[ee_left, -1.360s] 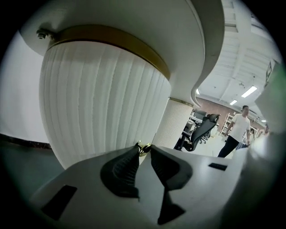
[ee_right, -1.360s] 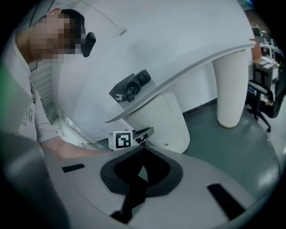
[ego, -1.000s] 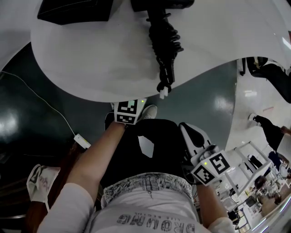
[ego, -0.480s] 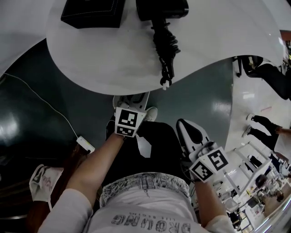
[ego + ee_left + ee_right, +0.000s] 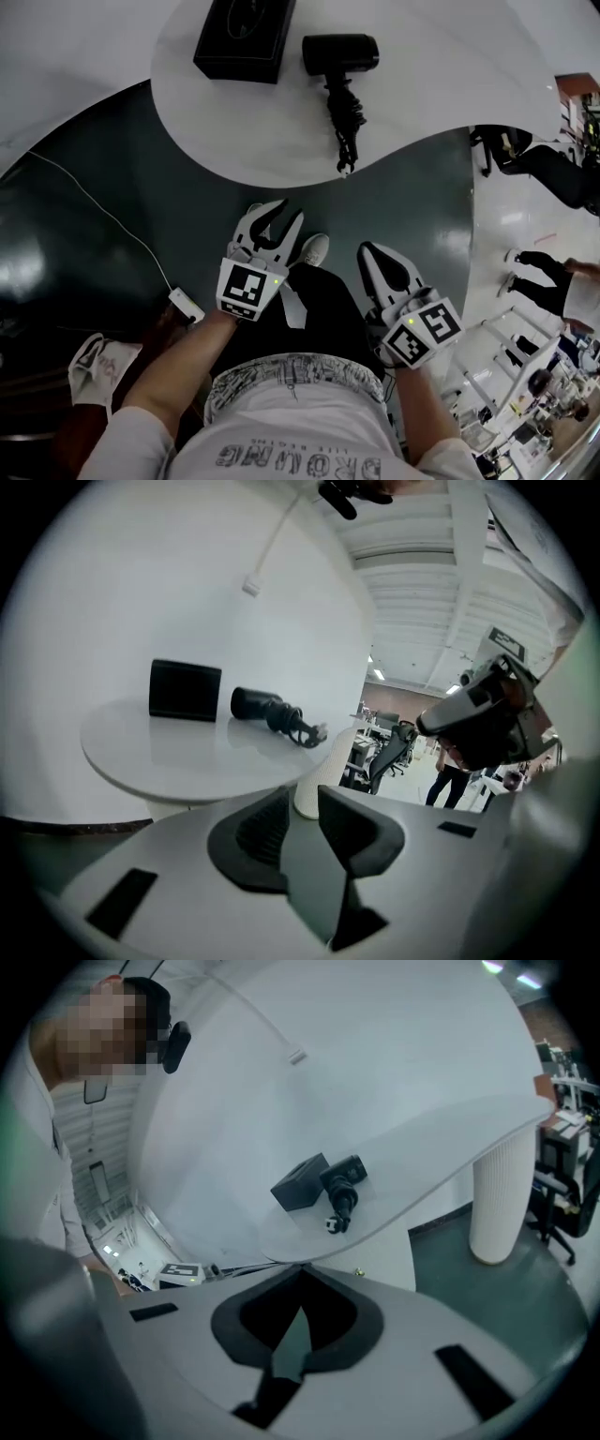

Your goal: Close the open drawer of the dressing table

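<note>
The white dressing table top (image 5: 412, 103) fills the top of the head view and hides whatever lies under it, so no drawer shows there. In the right gripper view a white front panel with a small brass knob (image 5: 359, 1272) sits under the top; I cannot tell whether it is a drawer standing open. My left gripper (image 5: 286, 211) hangs over the dark floor short of the table's edge. Its jaws have just been opening and nothing is between them (image 5: 302, 794). My right gripper (image 5: 367, 253) is beside it, its tips meeting on nothing (image 5: 302, 1271).
A black box (image 5: 237, 37) and a black hair dryer (image 5: 339, 54) with a coiled cord (image 5: 344, 122) lie on the table. A white cable and adapter (image 5: 178, 302) cross the floor at left. A white pillar (image 5: 502, 1204) stands at right, with people (image 5: 553, 272) beyond.
Both grippers have risen. The left gripper's jaws, hidden under the table's edge before, now show over the floor and stand wider. The tabletop has slid up the head view.
</note>
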The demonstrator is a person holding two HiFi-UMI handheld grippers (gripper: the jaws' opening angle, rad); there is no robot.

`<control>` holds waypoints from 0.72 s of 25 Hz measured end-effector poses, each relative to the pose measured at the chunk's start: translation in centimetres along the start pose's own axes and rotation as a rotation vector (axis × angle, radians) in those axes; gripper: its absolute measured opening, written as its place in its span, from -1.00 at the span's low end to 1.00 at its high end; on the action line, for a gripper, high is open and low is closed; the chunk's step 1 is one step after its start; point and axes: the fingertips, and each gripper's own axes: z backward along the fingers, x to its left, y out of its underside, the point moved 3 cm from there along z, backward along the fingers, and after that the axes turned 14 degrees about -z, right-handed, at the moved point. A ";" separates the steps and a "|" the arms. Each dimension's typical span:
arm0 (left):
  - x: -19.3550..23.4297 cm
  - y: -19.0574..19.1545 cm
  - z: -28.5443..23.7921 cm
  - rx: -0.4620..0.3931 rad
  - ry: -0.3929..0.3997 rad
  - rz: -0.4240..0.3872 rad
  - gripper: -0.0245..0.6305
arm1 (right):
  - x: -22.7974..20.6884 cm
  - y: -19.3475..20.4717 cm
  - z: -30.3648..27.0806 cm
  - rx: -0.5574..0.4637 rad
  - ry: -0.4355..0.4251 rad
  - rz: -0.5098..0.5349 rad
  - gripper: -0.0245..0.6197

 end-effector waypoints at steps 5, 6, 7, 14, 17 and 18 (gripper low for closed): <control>2.2 -5.7 2.9 -0.058 -0.014 -0.048 -0.59 | 2.6 -2.6 0.7 -0.047 -0.013 0.037 -0.90; 2.6 -6.8 3.3 -0.073 -0.015 -0.062 -0.59 | 3.1 -3.2 0.8 -0.058 -0.016 0.046 -0.90; 3.0 -8.0 3.7 -0.091 -0.017 -0.079 -0.59 | 3.6 -3.8 0.9 -0.070 -0.019 0.055 -0.90; 5.1 -14.7 6.0 -0.174 -0.034 -0.172 -0.60 | 7.3 -7.2 1.0 -0.129 -0.048 0.123 -0.90; 6.0 -17.3 6.6 -0.199 -0.041 -0.203 -0.60 | 8.7 -9.2 0.9 -0.157 -0.067 0.160 -0.90; 6.3 -18.2 6.9 -0.206 -0.043 -0.204 -0.60 | 9.2 -9.8 1.0 -0.166 -0.071 0.169 -0.90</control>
